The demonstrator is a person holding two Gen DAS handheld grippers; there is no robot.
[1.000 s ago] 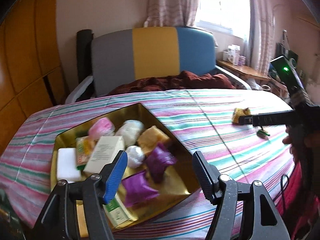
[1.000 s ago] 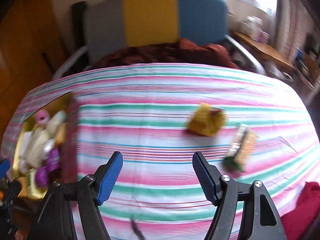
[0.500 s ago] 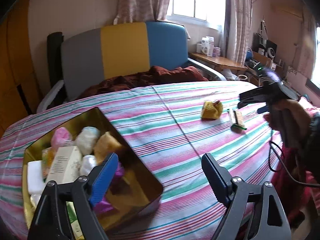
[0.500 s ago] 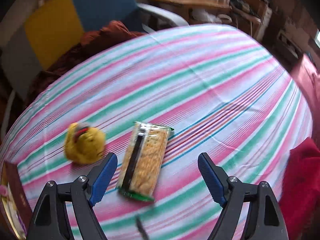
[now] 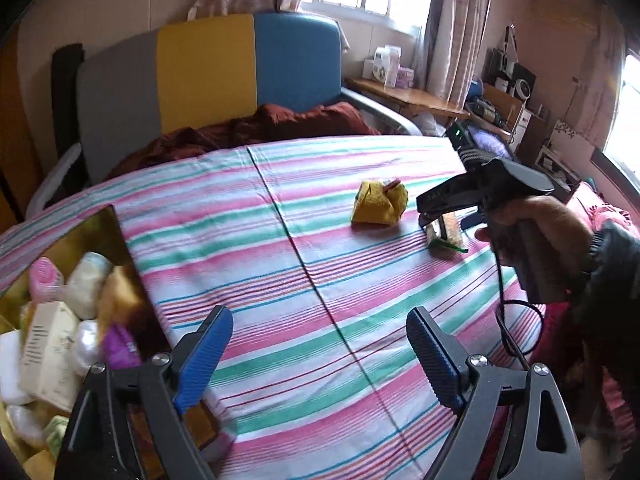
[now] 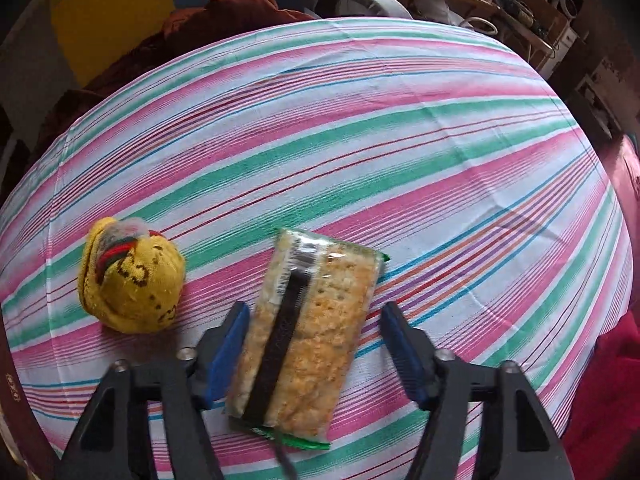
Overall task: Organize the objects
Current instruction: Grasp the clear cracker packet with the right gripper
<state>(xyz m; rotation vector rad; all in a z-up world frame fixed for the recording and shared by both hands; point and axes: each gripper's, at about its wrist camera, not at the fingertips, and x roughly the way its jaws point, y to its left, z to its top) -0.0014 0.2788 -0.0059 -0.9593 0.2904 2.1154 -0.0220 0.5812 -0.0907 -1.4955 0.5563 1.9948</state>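
Striped tablecloth (image 6: 400,128): woven cloth, matt, lightly creased. Cracker packet (image 6: 308,320): clear glossy plastic film, glare on top; crackers inside look dry, rough, pitted. Yellow bundle (image 6: 130,280): soft knitted or terry cloth, fuzzy, matt. Gold box (image 5: 96,236): inner wall shiny, mirror-like, probably metal or foil card, too blurred to tell. Right gripper (image 6: 316,350), jaws closing about the packet: matt black plastic frame, blue ribbed pads. Left gripper (image 5: 320,356): same finish, jaws opening.
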